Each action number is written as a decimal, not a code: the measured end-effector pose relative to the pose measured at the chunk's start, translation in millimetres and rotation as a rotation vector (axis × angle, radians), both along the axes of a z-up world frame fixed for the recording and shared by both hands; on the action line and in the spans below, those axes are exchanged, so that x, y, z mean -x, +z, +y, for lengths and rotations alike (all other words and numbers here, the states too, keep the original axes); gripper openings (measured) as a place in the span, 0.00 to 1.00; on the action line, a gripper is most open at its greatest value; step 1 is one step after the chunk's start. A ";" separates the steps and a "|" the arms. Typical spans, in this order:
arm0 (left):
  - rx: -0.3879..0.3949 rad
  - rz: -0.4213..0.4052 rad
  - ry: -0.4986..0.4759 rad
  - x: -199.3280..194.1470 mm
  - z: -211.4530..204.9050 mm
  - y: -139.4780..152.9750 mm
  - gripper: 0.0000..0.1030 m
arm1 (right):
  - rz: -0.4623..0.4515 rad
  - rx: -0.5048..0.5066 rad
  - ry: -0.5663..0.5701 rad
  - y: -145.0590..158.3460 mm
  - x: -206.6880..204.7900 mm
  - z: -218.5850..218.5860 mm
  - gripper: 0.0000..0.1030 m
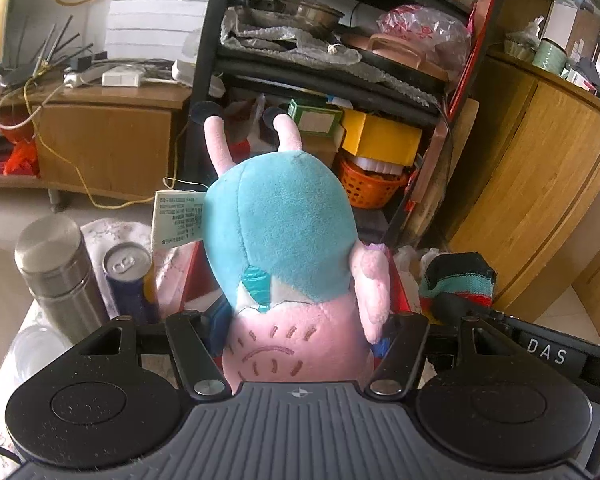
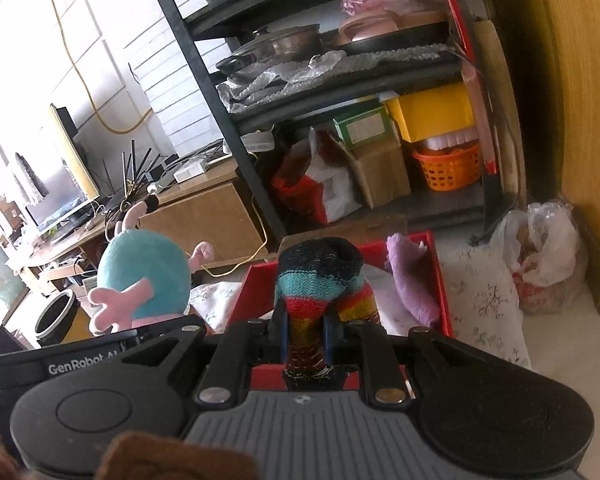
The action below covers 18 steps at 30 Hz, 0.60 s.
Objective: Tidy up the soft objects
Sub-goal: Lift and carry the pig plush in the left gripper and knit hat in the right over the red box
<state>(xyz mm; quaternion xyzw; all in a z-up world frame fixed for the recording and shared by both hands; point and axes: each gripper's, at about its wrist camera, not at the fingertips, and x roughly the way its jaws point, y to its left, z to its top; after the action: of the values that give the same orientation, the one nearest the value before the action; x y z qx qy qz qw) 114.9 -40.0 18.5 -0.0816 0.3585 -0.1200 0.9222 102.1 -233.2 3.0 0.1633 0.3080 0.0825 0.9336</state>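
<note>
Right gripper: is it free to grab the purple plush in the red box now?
Probably not: the right gripper is shut on the striped knit sock. The purple plush lies uncovered in the red box.

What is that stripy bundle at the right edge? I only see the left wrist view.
Observer: A striped knitted sock, clamped in the shut jaws of the right gripper.
Operator: Where is the red box behind my plush, and is it empty?
Observer: The red box sits just beyond the sock, and a purple soft toy lies inside it.
</note>
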 end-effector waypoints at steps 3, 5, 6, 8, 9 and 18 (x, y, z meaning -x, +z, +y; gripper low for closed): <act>0.004 -0.003 0.000 -6.7 -1.2 1.4 0.62 | -0.002 0.002 0.000 0.3 -5.7 1.5 0.00; 0.001 -0.014 0.002 -10.8 -2.1 2.9 0.62 | 0.000 0.004 0.000 -0.7 -9.5 1.7 0.00; -0.004 -0.022 0.004 -12.4 -2.7 3.6 0.62 | 0.001 0.005 -0.002 -0.9 -11.8 1.8 0.00; -0.015 -0.035 0.009 -16.8 -4.2 4.5 0.62 | 0.001 0.007 -0.006 -1.3 -15.8 1.7 0.00; -0.020 -0.036 0.010 -19.9 -5.0 4.1 0.62 | 0.001 0.009 -0.007 -1.5 -18.6 1.8 0.00; -0.038 -0.020 0.023 -47.1 -9.7 -4.4 0.62 | 0.021 0.018 -0.012 -10.2 -48.4 3.9 0.00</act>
<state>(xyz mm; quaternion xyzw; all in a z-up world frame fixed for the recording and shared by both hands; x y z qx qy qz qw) 162.0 -49.6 14.1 -0.0672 0.3507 -0.1034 0.9284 150.4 -229.3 -7.2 0.1577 0.3176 0.0725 0.9322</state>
